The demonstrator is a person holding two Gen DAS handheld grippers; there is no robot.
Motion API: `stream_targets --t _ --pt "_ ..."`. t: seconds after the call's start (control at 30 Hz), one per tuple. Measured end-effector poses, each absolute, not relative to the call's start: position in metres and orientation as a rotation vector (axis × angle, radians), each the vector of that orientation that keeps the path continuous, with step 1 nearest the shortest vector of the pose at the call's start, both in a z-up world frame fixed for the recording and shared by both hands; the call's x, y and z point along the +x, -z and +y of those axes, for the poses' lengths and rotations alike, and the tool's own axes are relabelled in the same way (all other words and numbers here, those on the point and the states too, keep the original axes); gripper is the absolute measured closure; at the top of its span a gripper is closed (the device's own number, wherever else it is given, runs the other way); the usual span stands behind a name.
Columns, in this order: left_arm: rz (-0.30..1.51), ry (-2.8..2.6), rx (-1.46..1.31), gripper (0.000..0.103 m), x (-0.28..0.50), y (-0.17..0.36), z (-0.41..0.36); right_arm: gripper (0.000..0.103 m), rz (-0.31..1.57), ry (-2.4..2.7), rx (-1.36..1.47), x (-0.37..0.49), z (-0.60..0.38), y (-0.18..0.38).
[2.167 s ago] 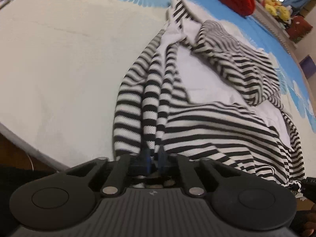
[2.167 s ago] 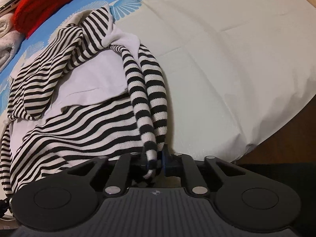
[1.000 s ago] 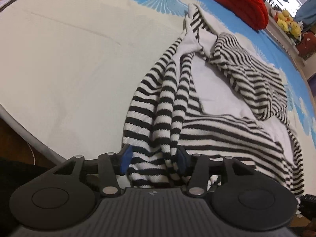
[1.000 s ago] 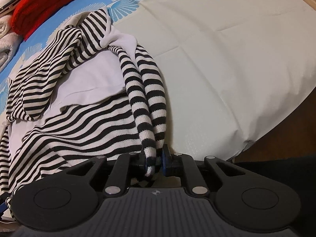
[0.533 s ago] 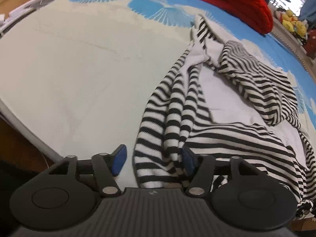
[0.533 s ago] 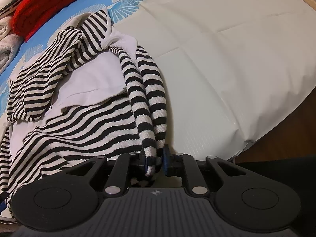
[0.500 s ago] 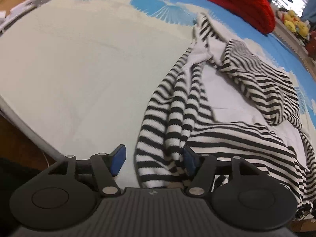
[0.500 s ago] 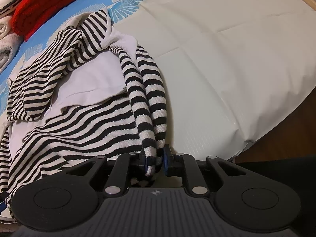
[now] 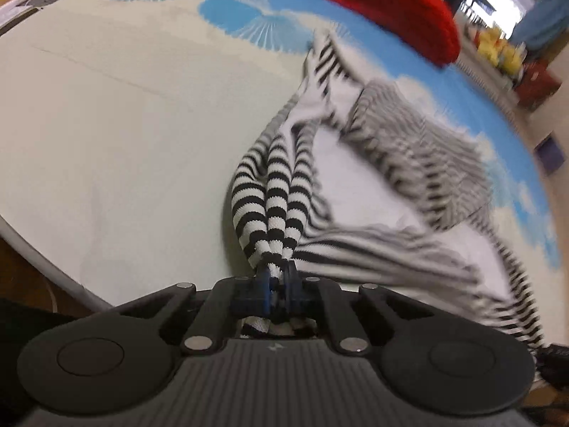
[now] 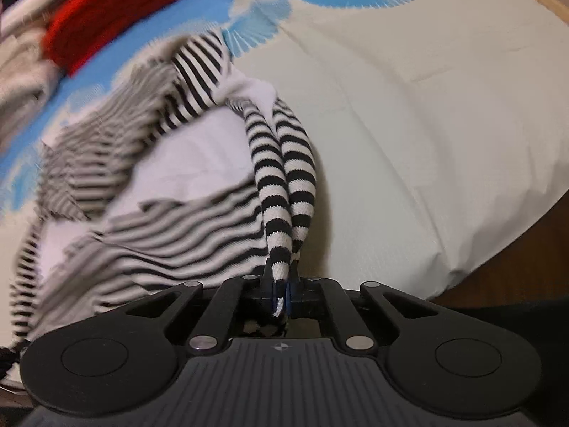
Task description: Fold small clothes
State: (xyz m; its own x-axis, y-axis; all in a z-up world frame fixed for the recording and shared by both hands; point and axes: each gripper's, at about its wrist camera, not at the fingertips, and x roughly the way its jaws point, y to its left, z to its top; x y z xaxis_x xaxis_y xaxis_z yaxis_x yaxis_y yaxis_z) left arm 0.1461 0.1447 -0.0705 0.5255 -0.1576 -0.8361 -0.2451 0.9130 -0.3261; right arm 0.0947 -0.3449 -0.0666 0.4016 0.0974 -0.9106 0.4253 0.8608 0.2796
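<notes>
**Striped garment: condition and position**

The black-and-white striped garment lay crumpled on the bed, its plain white inner side exposed across the middle. Two striped edges were bunched into narrow ropes and drawn taut toward the near side. The far portion was folded over itself. Much of the fabric appeared motion-blurred.

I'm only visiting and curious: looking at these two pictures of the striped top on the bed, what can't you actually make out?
- Left wrist view: far half of the striped garment is motion-blurred; its shape is unclear.
- Left wrist view: the left gripper body hides the pinched edge.
- Right wrist view: the red item is blurred and cut off.
- Right wrist view: the right gripper hides the hem.
</notes>
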Motion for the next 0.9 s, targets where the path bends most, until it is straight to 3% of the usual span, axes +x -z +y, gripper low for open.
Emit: stream_targets --t 0.23,0.47,0.6,0.83,0.9 --pt "0.914 0.111 -0.438 0.098 0.109 -0.017 0.161 0.1 0.95 0.099 0.69 0.075 -0.375 -0.014" --pt "0.869 0.2 -0.51 0.098 0.083 -0.062 0.177 0.1 0.85 -0.007 0.703 0.039 -0.386 -0.084" --pt "0.898 0.197 -0.533 0.098 0.133 -0.05 0.176 0.1 0.864 0.002 0.706 0.065 -0.387 -0.078" --pt "0.944 0.176 -0.582 0.097 0.284 0.014 0.18 0.099 0.937 0.031 0.693 0.201 -0.391 -0.013" --pt "0.931 0.13 -0.626 0.091 0.31 0.037 0.194 0.095 0.972 0.067 0.705 0.235 -0.396 0.012"
